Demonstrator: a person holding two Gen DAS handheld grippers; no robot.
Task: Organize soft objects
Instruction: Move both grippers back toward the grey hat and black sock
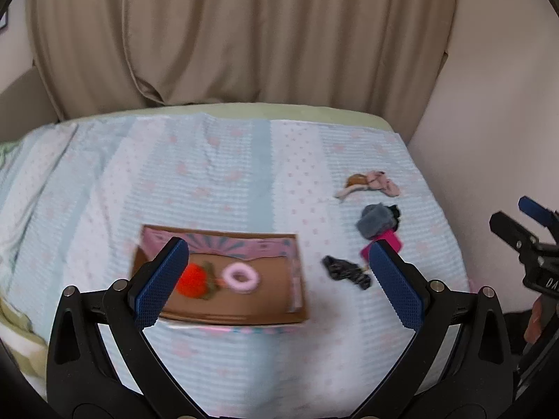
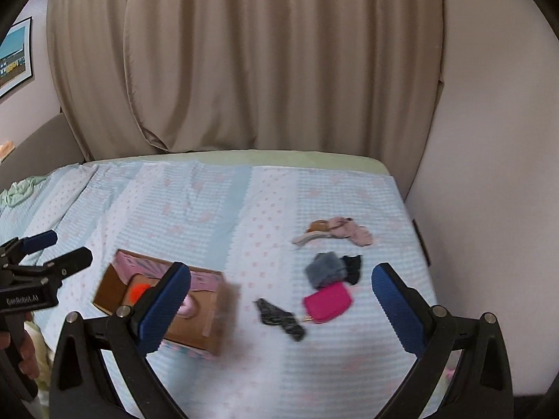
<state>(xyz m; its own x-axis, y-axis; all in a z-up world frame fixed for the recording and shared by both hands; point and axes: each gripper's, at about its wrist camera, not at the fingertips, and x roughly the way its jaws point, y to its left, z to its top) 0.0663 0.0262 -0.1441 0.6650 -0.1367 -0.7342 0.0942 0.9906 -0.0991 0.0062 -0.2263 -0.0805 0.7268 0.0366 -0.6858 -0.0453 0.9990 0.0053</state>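
An open cardboard box lies on the bed and holds an orange knitted toy and a pink fluffy ring. To its right lie a dark crumpled cloth, a magenta pouch, a grey fluffy piece, a black item and a pink and brown bundle. My left gripper is open and empty above the box. My right gripper is open and empty above the dark cloth.
The bed has a pale blue patterned cover. Beige curtains hang behind it. A wall runs along the bed's right side. The right gripper also shows at the right edge of the left wrist view.
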